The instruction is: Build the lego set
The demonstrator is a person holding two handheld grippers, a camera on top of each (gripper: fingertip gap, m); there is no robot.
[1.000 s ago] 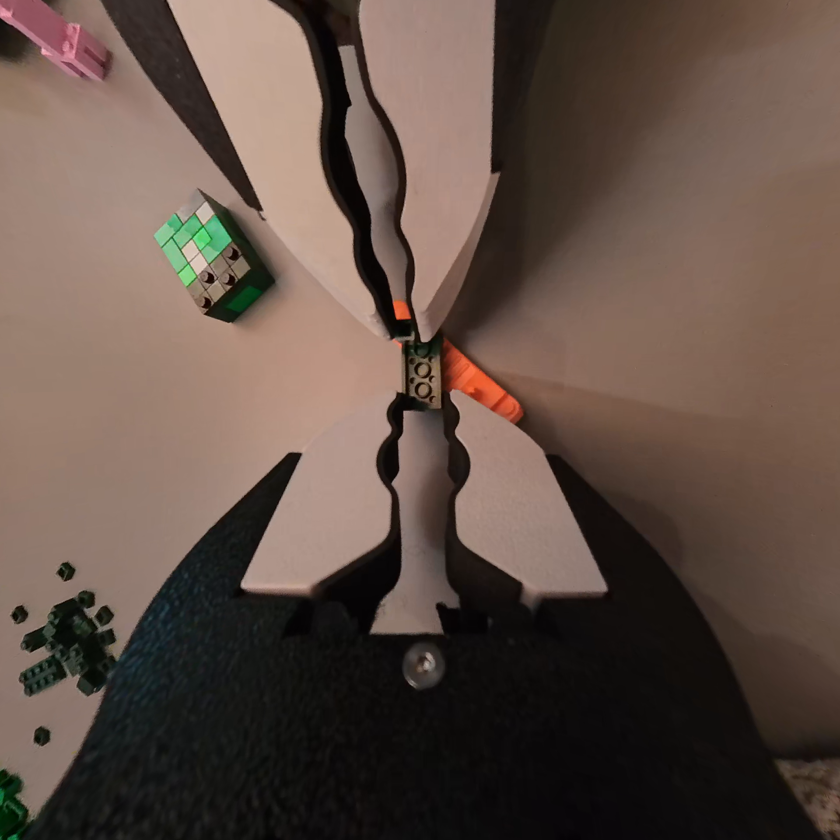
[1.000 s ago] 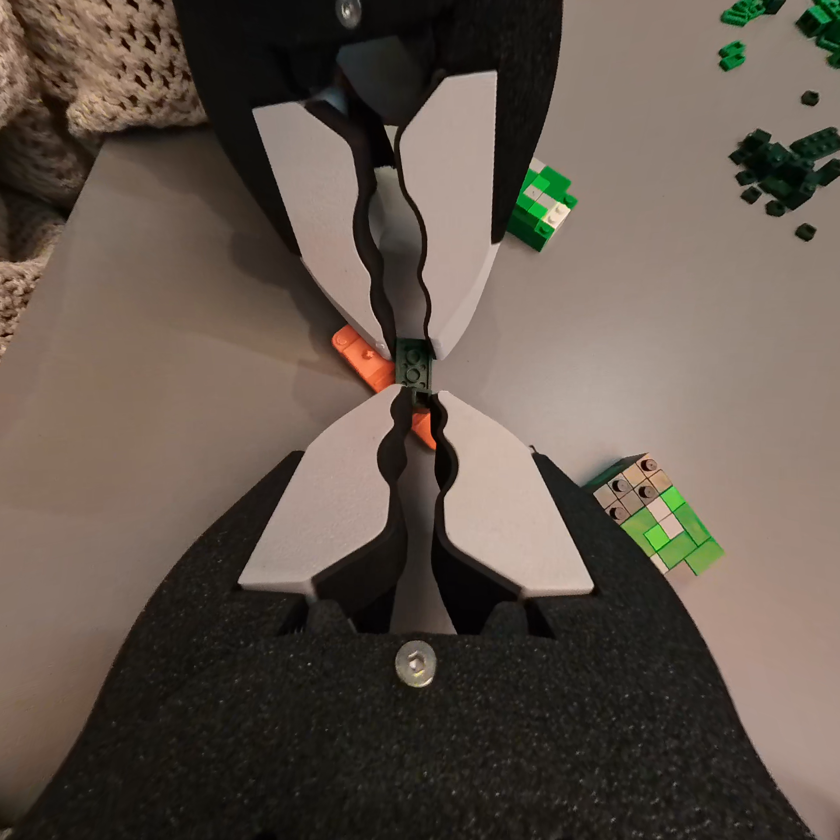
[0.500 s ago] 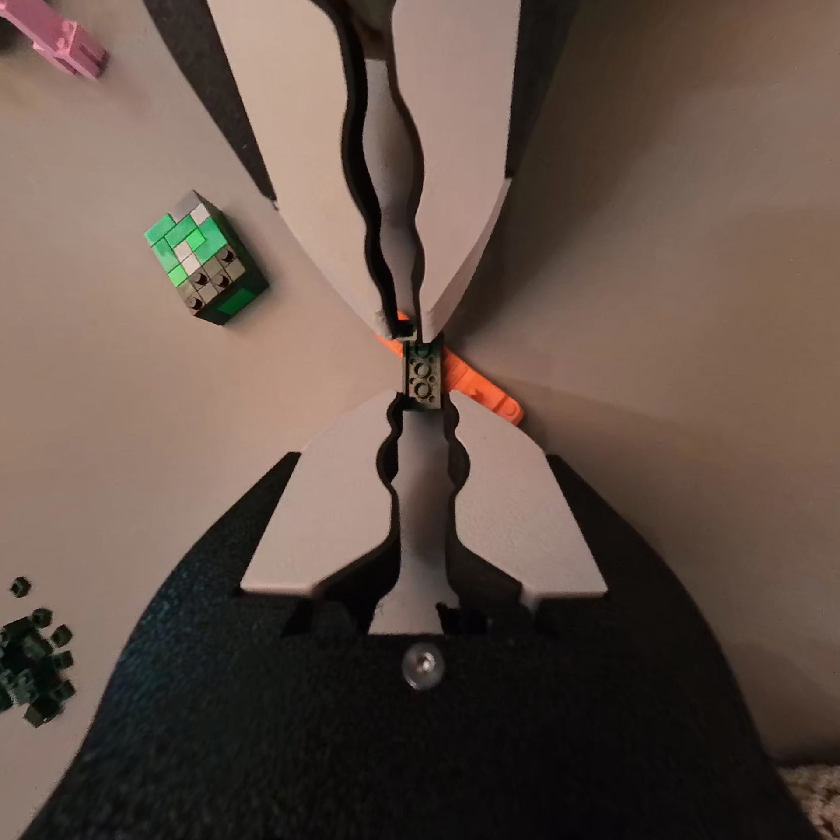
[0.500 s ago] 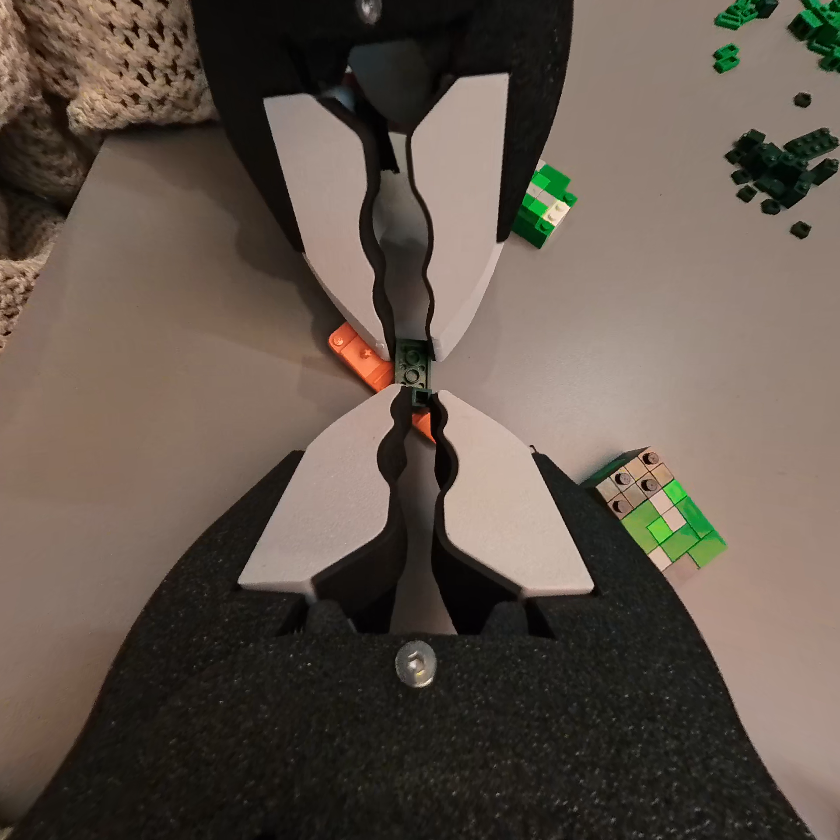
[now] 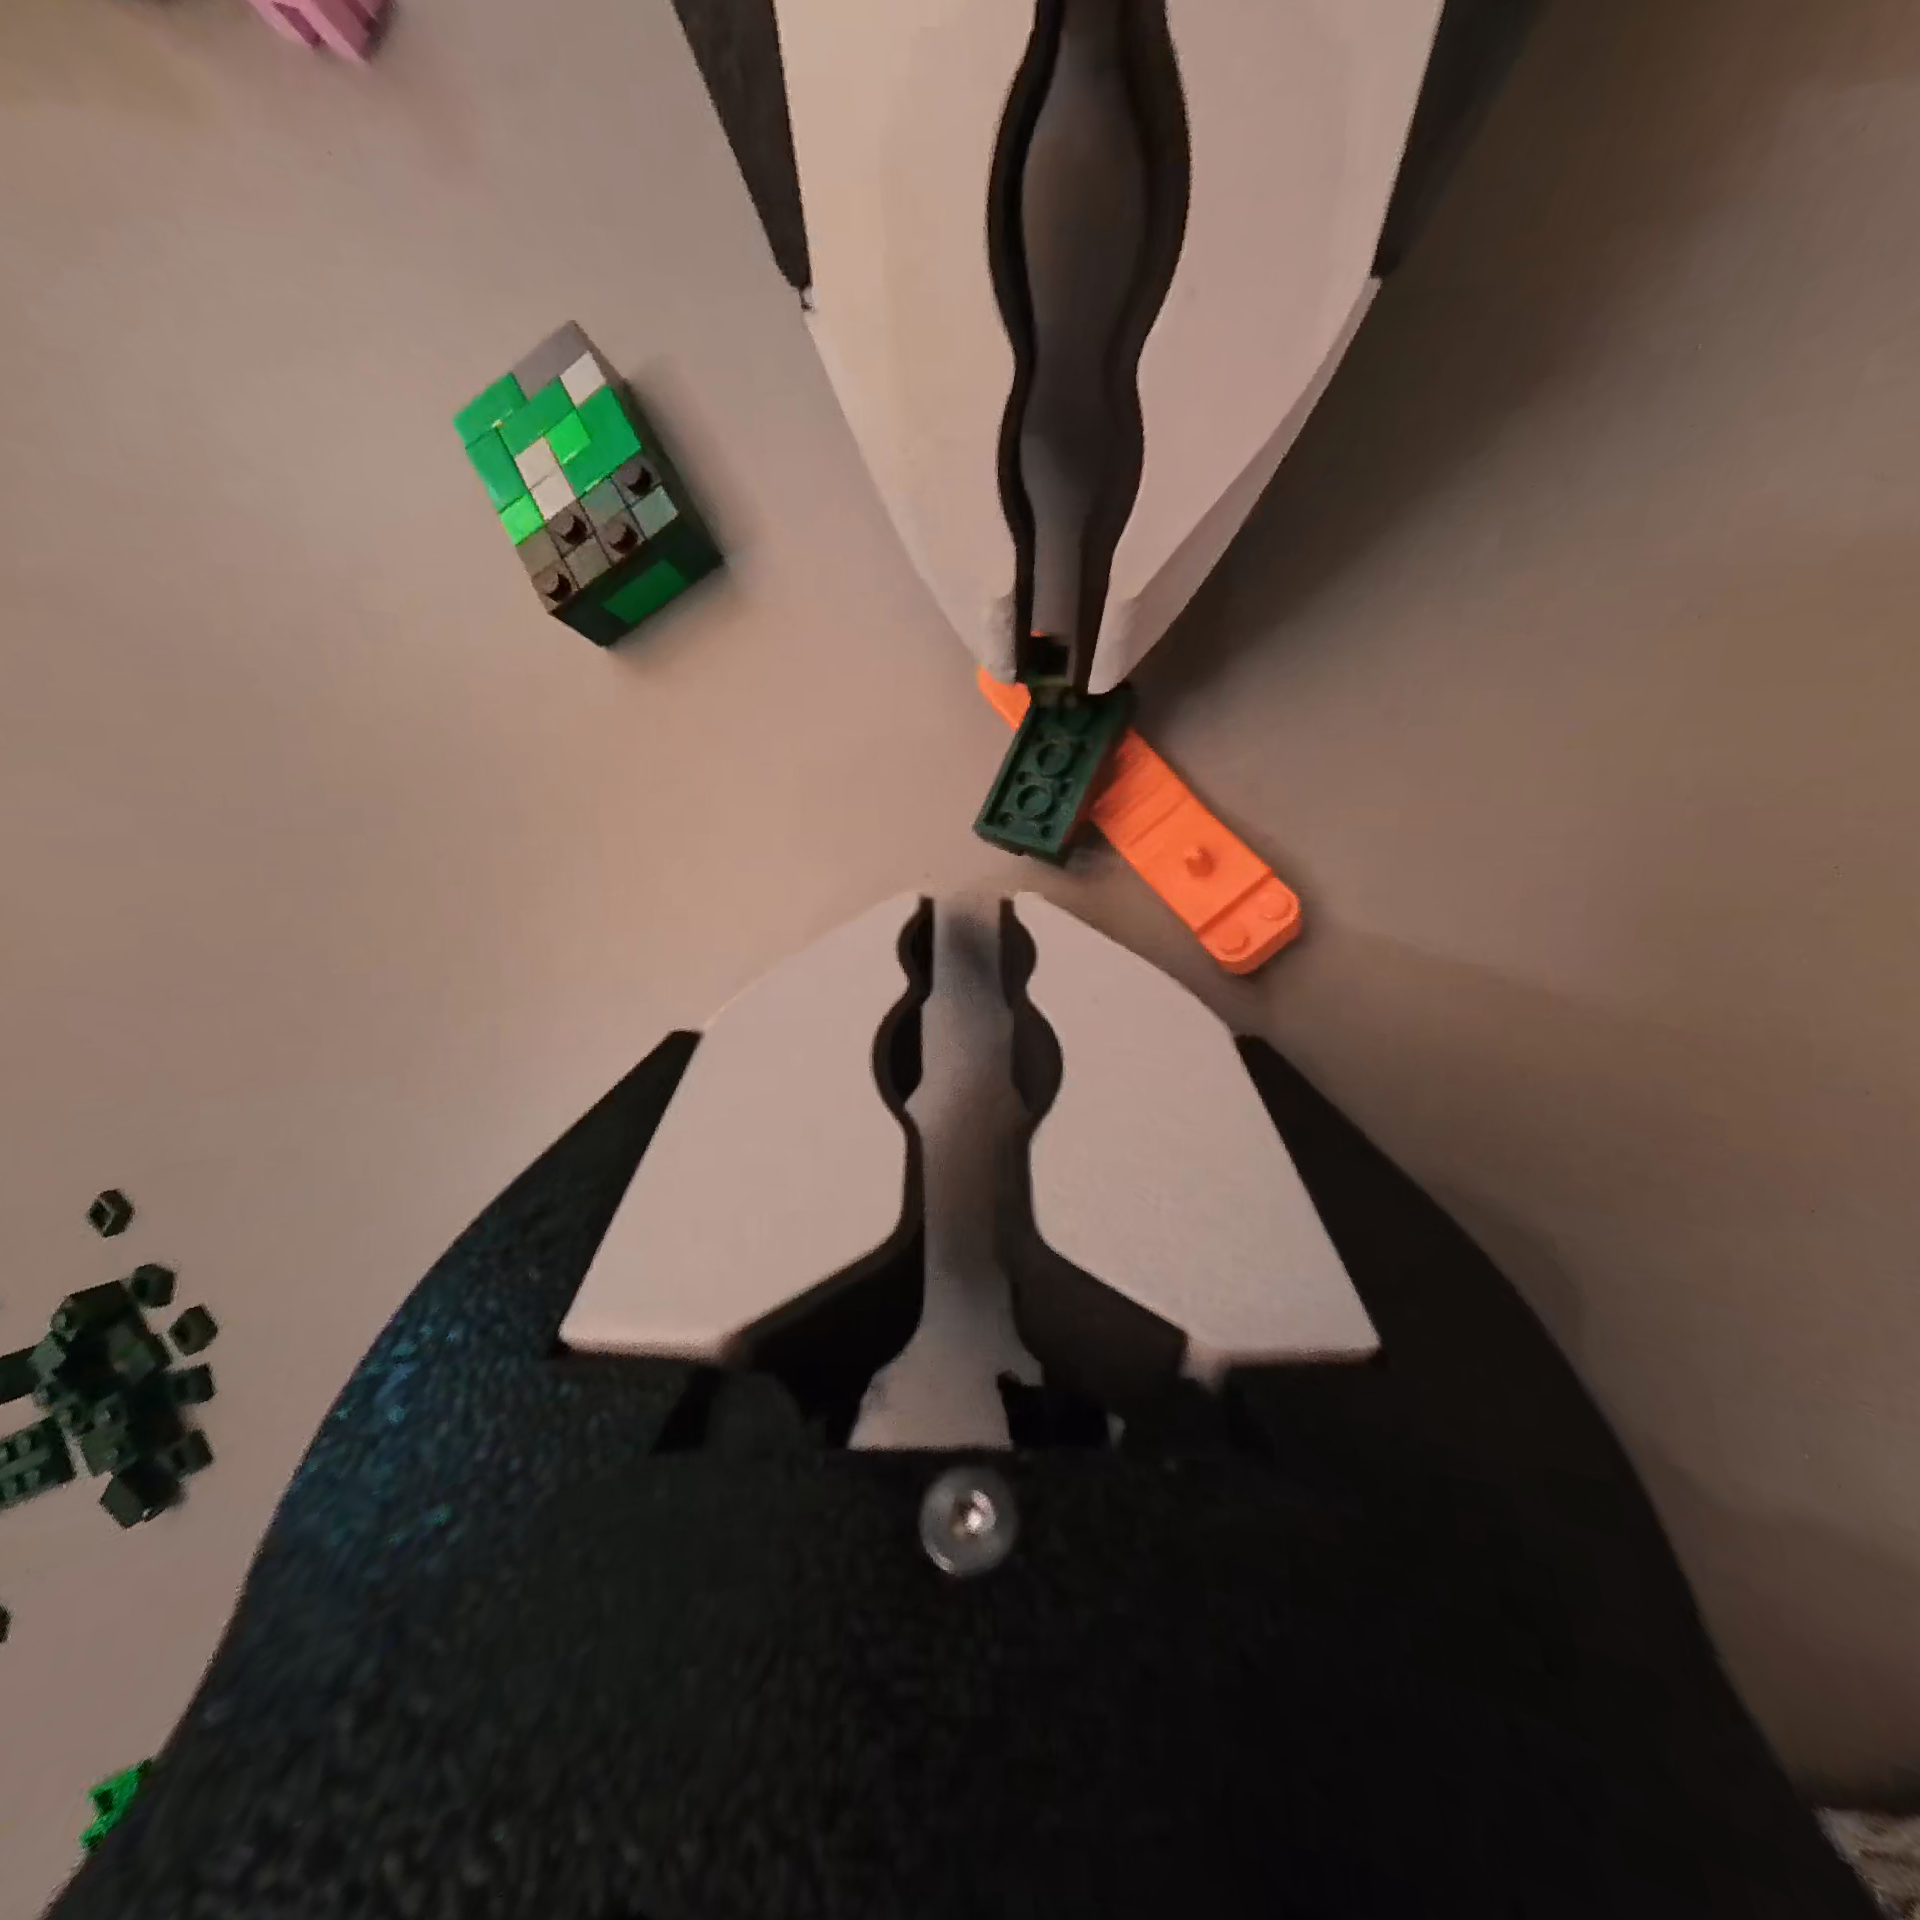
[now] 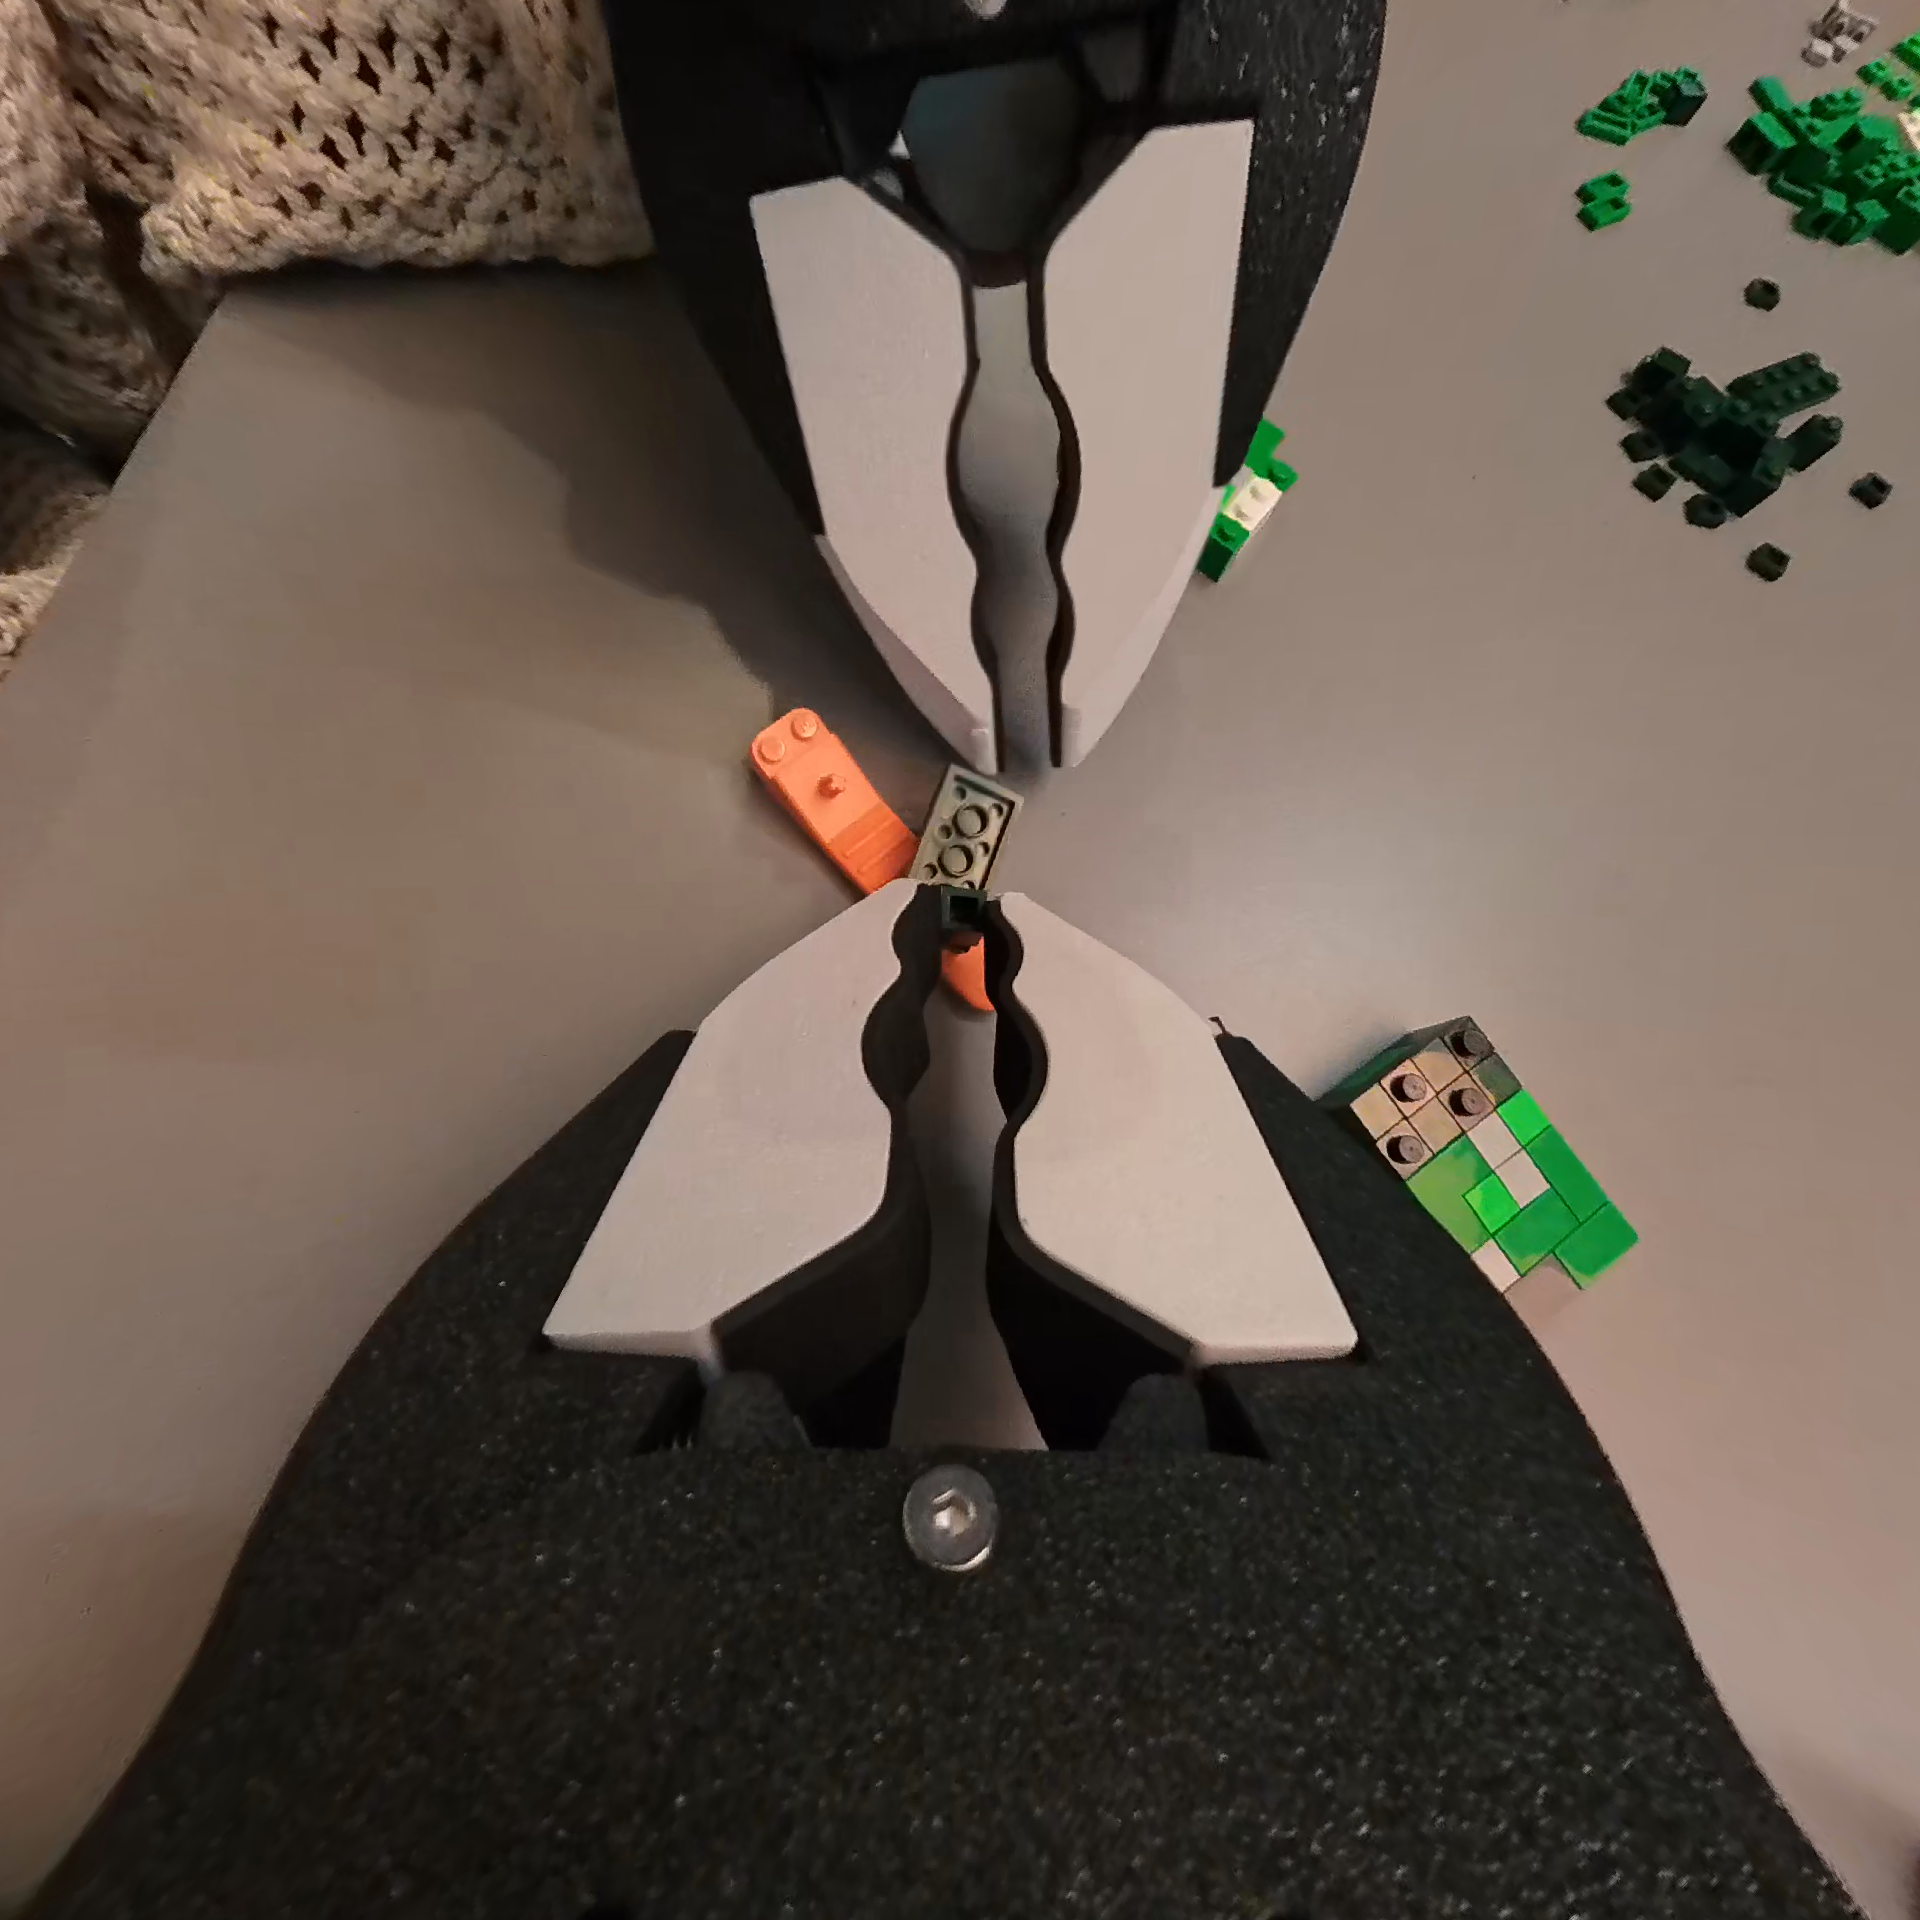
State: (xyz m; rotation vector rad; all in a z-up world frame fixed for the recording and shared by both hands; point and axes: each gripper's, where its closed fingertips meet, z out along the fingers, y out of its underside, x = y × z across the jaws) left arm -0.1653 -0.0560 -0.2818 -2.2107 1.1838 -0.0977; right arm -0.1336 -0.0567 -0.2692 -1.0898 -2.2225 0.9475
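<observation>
My right gripper (image 6: 958, 906) is shut on a small dark green brick (image 6: 960, 914). It faces my left gripper (image 5: 966, 904) tip to tip. A dark green plate (image 5: 1049, 779) meets that small brick at one end and tilts away over an orange brick separator (image 5: 1184, 842) that lies on the grey table. My left gripper holds nothing; its jaws stand a narrow gap apart, a little short of the plate. In the right wrist view the plate (image 6: 966, 836) sits between the two grippers' tips, with the left gripper (image 6: 1023, 764) just beyond it.
A green and grey block build (image 5: 587, 488) lies on the table (image 6: 416, 623). A pile of loose dark green pieces (image 6: 1725, 436) and a bright green pile (image 6: 1839, 156) lie farther off. A small green and white build (image 6: 1247, 499) stands behind the left gripper. A knit blanket (image 6: 312, 135) lies past the table edge. The tips of both grippers are at nearly the same place.
The plate has come out of my left gripper, which has drawn back from it. The plate has swung askew at the right gripper's tips. The right gripper still grips the small brick.
</observation>
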